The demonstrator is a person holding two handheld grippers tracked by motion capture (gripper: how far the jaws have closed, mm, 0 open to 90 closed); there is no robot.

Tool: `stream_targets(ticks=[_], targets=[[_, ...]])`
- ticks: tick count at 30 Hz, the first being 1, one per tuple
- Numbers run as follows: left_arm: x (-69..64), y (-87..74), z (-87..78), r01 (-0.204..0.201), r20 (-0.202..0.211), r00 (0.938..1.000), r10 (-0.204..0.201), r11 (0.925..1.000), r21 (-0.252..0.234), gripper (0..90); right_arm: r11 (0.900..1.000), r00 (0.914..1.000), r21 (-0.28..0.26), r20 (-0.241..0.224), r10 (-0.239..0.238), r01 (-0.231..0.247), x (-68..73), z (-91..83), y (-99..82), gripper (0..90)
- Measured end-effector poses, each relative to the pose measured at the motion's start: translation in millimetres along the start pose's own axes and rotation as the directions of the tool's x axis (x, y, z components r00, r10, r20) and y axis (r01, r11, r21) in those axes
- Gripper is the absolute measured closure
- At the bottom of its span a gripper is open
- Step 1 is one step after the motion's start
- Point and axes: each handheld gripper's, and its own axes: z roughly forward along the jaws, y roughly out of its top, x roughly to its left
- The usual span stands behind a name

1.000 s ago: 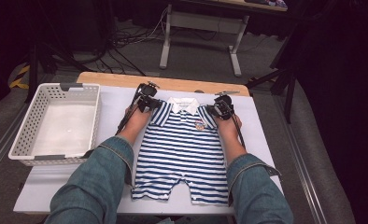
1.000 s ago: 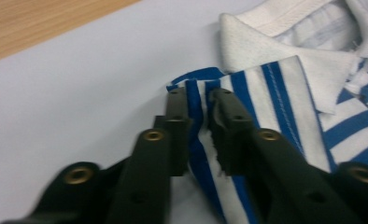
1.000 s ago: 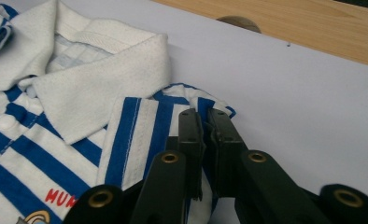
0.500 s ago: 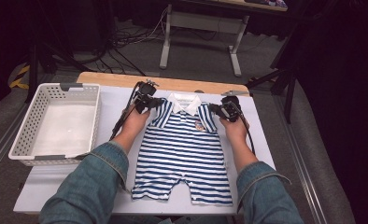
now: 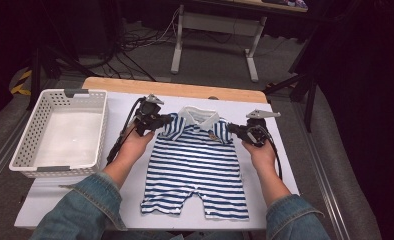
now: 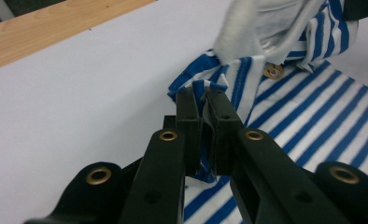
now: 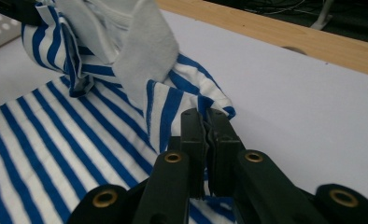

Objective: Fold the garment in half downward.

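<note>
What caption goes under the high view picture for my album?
Left gripper and right gripper pinch the striped baby romper by its sleeves.

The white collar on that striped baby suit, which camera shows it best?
The high view: the white collar appears whole, spread between both shoulders of the striped baby suit. The left gripper view and the right gripper view each catch one blurred, lifted flap close up.
</note>
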Motion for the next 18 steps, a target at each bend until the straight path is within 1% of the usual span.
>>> stream_targets(ticks=[1, 3, 6, 7, 9, 11, 15, 17, 18], targets=[[-1.8, -4.6, -3.8, 0.000, 0.010, 1.0000, 0.000, 1.0000, -0.006, 85.3, 1.0000, 1.0000, -0.002, -0.004, 0.000, 0.000, 1.3, -2.5, -2.3, 87.1], [-4.4, -11.4, -8.2, 0.002, 0.032, 0.9995, -0.002, 1.0000, -0.004, 85.4, 1.0000, 0.9998, -0.003, -0.022, 0.002, -0.002, 5.2, -9.5, -9.2, 87.2], [-7.8, -20.6, -12.1, -0.011, 0.047, 0.9988, 0.011, 0.9999, 0.005, 85.4, 1.0000, 0.9988, -0.001, -0.050, -0.001, 0.001, 11.6, -18.8, -21.6, 87.4], [-9.4, -24.3, -13.6, -0.013, 0.052, 0.9986, 0.013, 0.9999, 0.010, 85.4, 1.0000, 0.9988, -0.001, -0.050, -0.001, 0.001, 11.6, -18.8, -21.6, 87.4], [-12.5, -32.0, -16.9, -0.024, 0.065, 0.9976, 0.023, 0.9996, 0.015, 85.3, 1.0000, 0.9980, 0.004, -0.062, -0.008, 0.008, 14.8, -23.6, -28.2, 87.6], [-16.3, -41.1, -20.2, -0.031, 0.088, 0.9957, 0.028, 0.9992, 0.024, 85.4, 1.0000, 0.9969, 0.002, -0.079, -0.006, 0.006, 18.7, -29.2, -36.9, 87.7], [-24.1, -57.0, -21.9, -0.053, 0.113, 0.9925, 0.047, 0.9971, 0.054, 85.4, 0.9998, 0.9943, 0.017, -0.107, -0.008, 0.010, 26.0, -34.3, -53.5, 87.7], [-28.2, -64.9, -21.8, -0.064, 0.124, 0.9907, 0.055, 0.9954, 0.071, 85.4, 0.9995, 0.9927, 0.027, -0.119, -0.015, 0.018, 29.6, -35.3, -62.3, 87.7], [-30.3, -68.6, -21.9, -0.071, 0.125, 0.9902, 0.062, 0.9948, 0.073, 85.3, 0.9991, 0.9913, 0.032, -0.130, -0.023, 0.028, 33.2, -37.2, -69.8, 87.7]])
